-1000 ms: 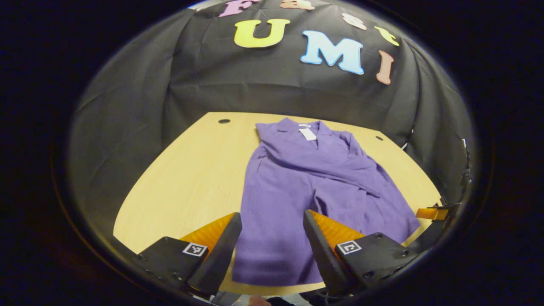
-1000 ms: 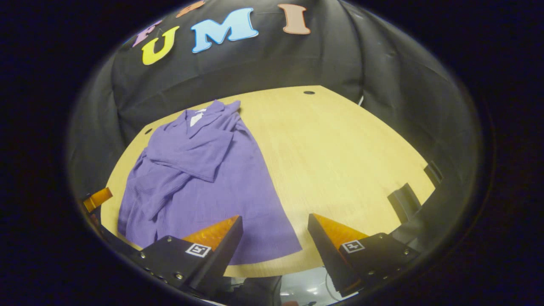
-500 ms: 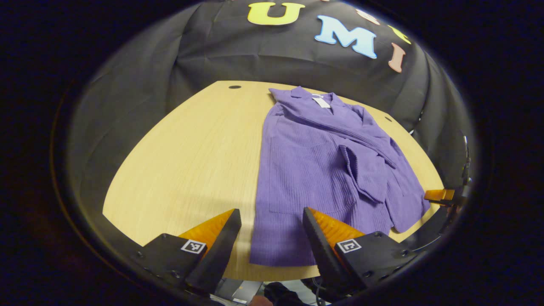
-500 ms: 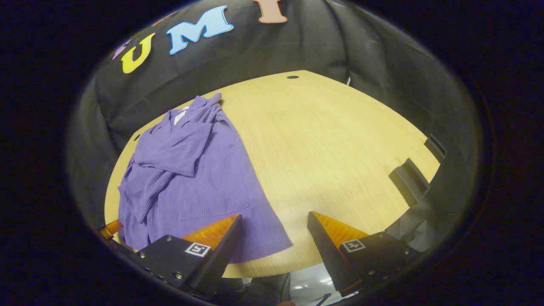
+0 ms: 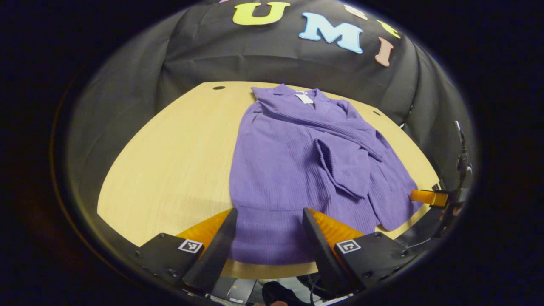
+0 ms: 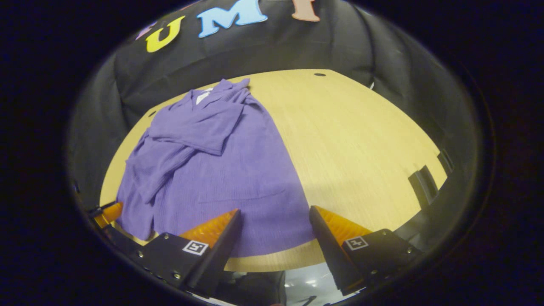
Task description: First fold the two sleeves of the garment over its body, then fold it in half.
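Left gripper view: purple garment (image 5: pixel 293 170) lies flat on wooden table (image 5: pixel 170 157), collar w/ white tag (image 5: pixel 304 98) at the far end, hem at the table's near edge. Both sleeves are folded across the body; one cuff (image 5: pixel 346 170) rests mid-garment. Left gripper (image 5: pixel 269 221) hovers over the hem, fingers wide apart, holding nothing. The other gripper's tip (image 5: pixel 427 197) shows just beside the garment's right hem corner. Right gripper view: garment (image 6: pixel 212 165) covers the table's (image 6: pixel 361 140) left half; sleeves cross over its chest. Right gripper (image 6: pixel 275 221) sits above the hem's right corner, fingers spread wide, empty; cloth contact can't be told.
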